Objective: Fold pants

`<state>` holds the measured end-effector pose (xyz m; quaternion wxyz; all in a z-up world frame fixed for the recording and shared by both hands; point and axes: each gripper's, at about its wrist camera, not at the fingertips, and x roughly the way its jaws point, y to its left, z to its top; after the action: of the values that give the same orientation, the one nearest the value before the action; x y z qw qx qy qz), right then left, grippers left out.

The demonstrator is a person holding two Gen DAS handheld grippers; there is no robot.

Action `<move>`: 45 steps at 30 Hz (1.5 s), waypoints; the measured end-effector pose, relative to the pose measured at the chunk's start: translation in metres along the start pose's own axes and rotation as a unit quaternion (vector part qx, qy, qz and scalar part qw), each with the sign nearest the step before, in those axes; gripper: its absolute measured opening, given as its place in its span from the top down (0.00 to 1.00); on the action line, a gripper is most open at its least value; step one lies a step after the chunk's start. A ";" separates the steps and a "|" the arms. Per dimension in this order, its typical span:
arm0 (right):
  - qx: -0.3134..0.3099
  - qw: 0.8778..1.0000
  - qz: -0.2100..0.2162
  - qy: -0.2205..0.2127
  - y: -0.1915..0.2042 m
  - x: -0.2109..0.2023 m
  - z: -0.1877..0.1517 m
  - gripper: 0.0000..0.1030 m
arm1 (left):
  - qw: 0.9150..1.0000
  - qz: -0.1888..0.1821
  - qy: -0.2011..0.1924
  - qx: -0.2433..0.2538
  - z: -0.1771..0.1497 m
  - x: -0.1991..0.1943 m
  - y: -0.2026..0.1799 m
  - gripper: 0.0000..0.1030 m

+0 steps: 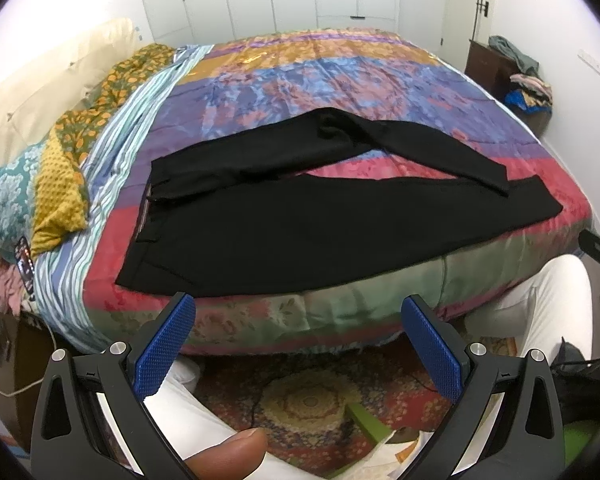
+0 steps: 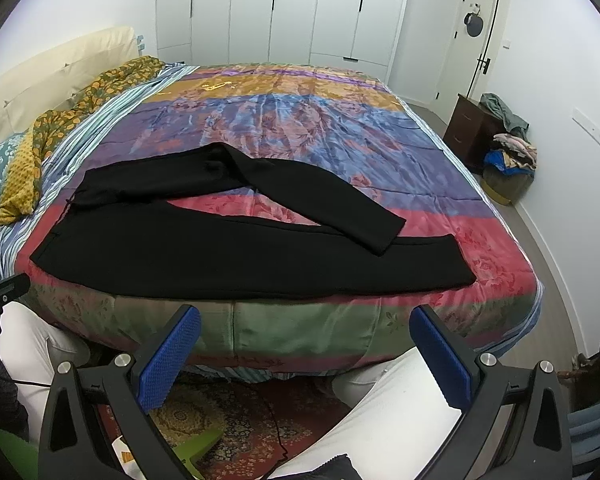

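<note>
Lying crosswise on the bed (image 2: 340, 128), ahead of both claws, the pants (image 1: 300, 224) run waistband-left to cuffs-right. The left claw (image 1: 298, 340) is nearer the waistband, the right claw (image 2: 306, 350) nearer the cuffs; both are held spread and empty.
</note>
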<state>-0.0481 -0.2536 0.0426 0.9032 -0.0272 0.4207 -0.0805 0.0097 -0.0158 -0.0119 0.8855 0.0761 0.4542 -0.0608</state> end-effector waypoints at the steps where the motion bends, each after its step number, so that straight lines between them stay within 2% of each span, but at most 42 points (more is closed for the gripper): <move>1: -0.001 1.000 0.002 0.001 0.001 0.000 0.000 0.00 | 1.000 0.003 0.000 0.001 0.000 0.000 -0.001 0.00; 19: -0.014 1.000 0.016 -0.001 0.009 0.001 -0.003 0.00 | 1.000 0.006 0.000 -0.026 -0.003 0.000 0.011 0.00; 27: -0.012 1.000 0.022 -0.009 0.009 0.000 -0.002 0.00 | 1.000 0.019 -0.005 -0.012 -0.003 -0.001 0.004 0.00; 33: -0.004 0.999 0.023 -0.043 0.002 -0.008 0.002 0.00 | 0.999 0.025 -0.010 -0.026 0.000 0.001 0.010 0.00; 36: 0.002 0.997 0.031 -0.076 -0.003 -0.016 0.005 0.00 | 0.998 0.030 -0.017 -0.045 0.002 0.002 0.019 0.00; 39: -0.021 0.992 0.032 -0.119 0.000 -0.024 0.008 0.00 | 0.996 0.047 -0.041 -0.061 0.005 0.002 0.030 0.00; 42: -0.035 0.992 0.051 -0.107 0.002 -0.017 0.009 0.00 | 0.993 0.092 -0.053 -0.047 0.010 0.005 0.033 0.00; 45: -0.016 0.993 0.077 -0.092 -0.005 -0.008 0.010 0.00 | 0.995 0.070 -0.030 -0.060 0.014 0.012 0.043 0.00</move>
<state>-0.0463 -0.2568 0.0558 0.9410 -0.0163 0.3381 -0.0011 0.0354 0.0236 -0.0108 0.9039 0.0528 0.4237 0.0267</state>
